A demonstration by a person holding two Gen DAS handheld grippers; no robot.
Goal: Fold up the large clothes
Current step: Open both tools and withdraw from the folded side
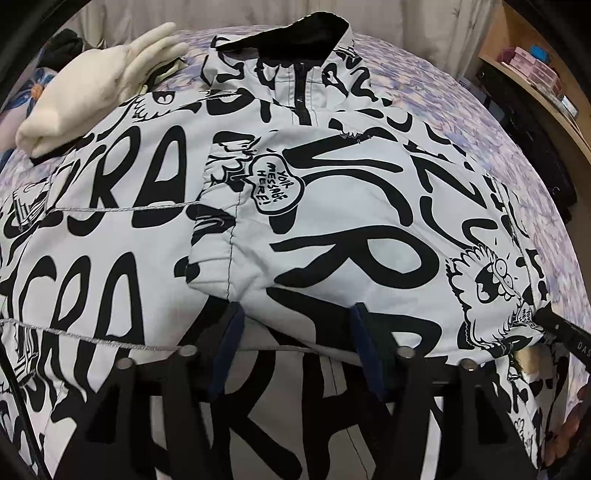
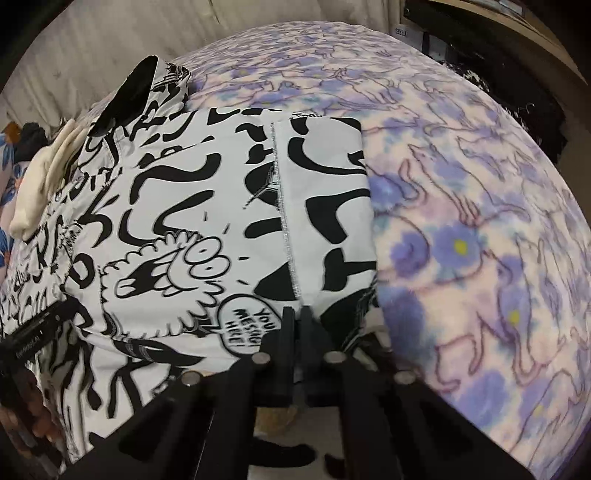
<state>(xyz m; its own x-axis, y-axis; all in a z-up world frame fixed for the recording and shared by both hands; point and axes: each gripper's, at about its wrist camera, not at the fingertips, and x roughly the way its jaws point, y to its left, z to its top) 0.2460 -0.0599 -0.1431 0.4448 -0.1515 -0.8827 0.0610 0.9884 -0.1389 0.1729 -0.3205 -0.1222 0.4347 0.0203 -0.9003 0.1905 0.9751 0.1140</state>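
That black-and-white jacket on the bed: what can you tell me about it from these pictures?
The jacket is pale grey-white, smooth woven-looking cloth covered in bold black graffiti lettering and cartoon faces, one speech bubble reading "your message here". It has a black-lined stand-up collar, a dark front zip and silvery seam stitching. It lies spread on a purple floral blanket, one sleeve folded across its front. A cream garment rests against its shoulder.

The bed [image 2: 461,184] wore a fleecy blanket [image 1: 461,122] with purple-blue flowers and outlined animals. A pale curtain [image 2: 92,48] hung behind it at 12 o'clock. At about 2 o'clock stood a wooden shelf [image 1: 517,70] holding boxes. A folded cream garment [image 1: 92,96] sat around 10 o'clock.
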